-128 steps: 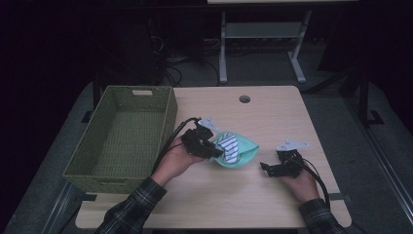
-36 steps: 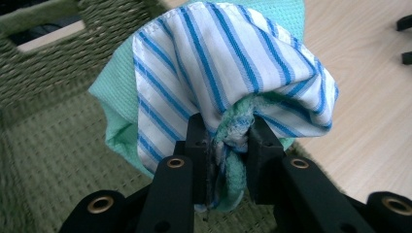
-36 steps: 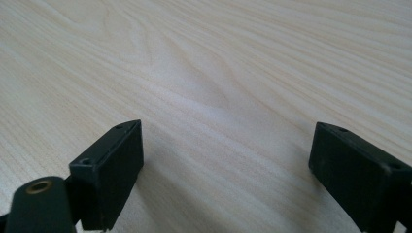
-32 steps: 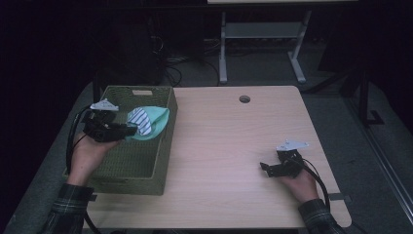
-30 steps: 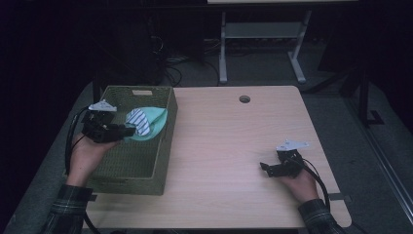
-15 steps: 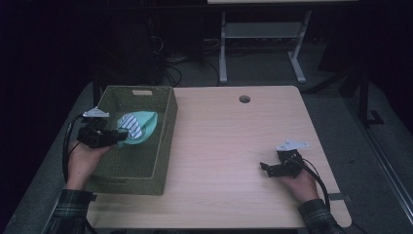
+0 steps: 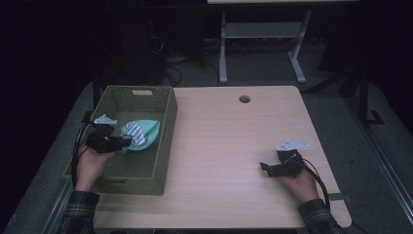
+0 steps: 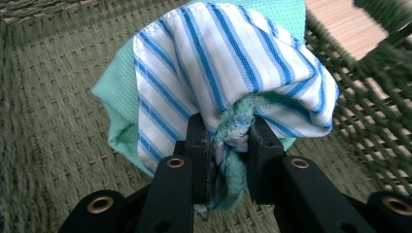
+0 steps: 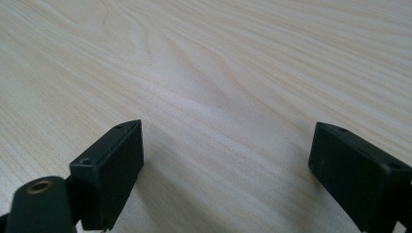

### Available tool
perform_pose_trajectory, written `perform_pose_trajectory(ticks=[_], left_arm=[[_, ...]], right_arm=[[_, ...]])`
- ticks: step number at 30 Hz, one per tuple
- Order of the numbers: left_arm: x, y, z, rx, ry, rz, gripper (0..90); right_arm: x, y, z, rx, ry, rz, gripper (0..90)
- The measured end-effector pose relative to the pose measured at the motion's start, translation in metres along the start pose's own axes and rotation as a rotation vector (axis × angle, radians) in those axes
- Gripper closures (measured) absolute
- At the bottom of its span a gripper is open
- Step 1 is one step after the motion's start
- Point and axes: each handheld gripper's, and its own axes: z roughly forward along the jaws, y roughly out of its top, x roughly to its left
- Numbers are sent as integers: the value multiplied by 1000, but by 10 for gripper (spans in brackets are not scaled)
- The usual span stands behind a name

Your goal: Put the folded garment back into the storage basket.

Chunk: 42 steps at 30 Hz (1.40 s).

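Cloth [image 8: 228, 73] bunched, pinch point hidden between left hand-held gripper [image 8: 227, 145] jaws

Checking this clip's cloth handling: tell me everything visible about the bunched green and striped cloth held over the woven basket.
The bunched cloth is soft fabric in two layers: mint-green textured cloth wrapped by white fabric with blue stripes and a stitched hem. It is crumpled into a rounded wad, gathered where the left gripper pinches it between both black jaws. It sits inside the olive-green woven basket, near its right wall. Whether it touches the basket's floor cannot be told.
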Motion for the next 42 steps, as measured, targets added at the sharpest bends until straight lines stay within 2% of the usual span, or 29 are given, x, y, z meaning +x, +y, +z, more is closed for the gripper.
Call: perform_pose_trajectory(ticks=[2,4,9,18,21,28,38,42], left_arm=[[0,0,1,-15,0,-1,738],[0,-1,4,-8,0,-11,738],[1,-2,10,9,0,-4,737],[1,-4,22,87,-21,-4,723],[0,-4,24,102,-12,-3,695],[-1,-4,26,116,-22,-2,672],[0,-4,28,133,-28,-7,578],[2,-4,27,128,-24,-7,492]], right_arm=[[0,0,0,0,0,1,121],[0,0,0,0,0,1,121],[0,0,0,0,0,1,121],[0,0,0,0,0,1,121],[0,0,0,-1,0,1,122],[0,0,0,-1,0,1,122],[0,0,0,-1,-3,-2,126],[0,0,0,-1,-2,-2,126]])
